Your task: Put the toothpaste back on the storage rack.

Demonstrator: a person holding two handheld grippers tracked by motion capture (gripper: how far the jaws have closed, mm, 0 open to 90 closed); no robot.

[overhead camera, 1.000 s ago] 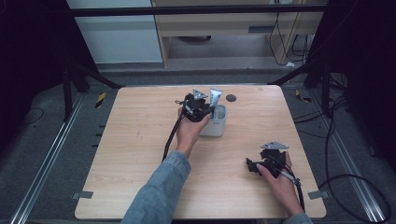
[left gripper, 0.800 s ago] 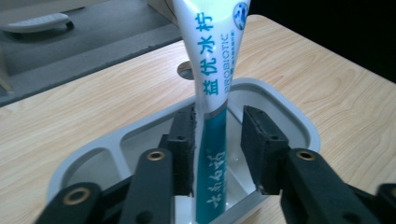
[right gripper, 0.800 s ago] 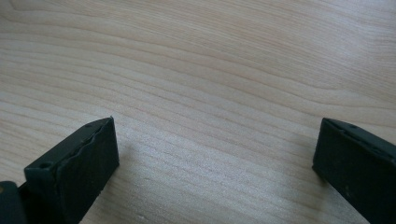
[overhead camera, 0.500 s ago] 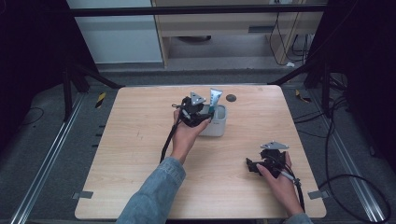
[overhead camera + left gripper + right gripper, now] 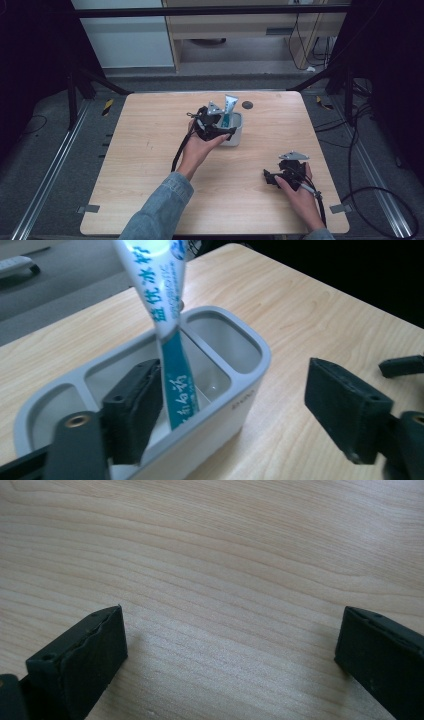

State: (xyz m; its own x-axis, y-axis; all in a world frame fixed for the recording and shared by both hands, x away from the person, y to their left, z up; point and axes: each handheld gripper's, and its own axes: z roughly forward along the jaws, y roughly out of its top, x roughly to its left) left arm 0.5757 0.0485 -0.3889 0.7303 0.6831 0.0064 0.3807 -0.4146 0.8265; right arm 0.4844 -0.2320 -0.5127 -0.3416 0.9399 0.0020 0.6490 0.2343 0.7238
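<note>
wooden table [image 5: 150,165], left gripper [image 5: 216,126] beside holder [image 5: 239,134]

A light wooden table [image 5: 150,165] fills the frame's centre on a grey floor [image 5: 45,165]. Pale cabinets [image 5: 125,40] stand along the top; black cables [image 5: 370,165] trail at right.
</note>
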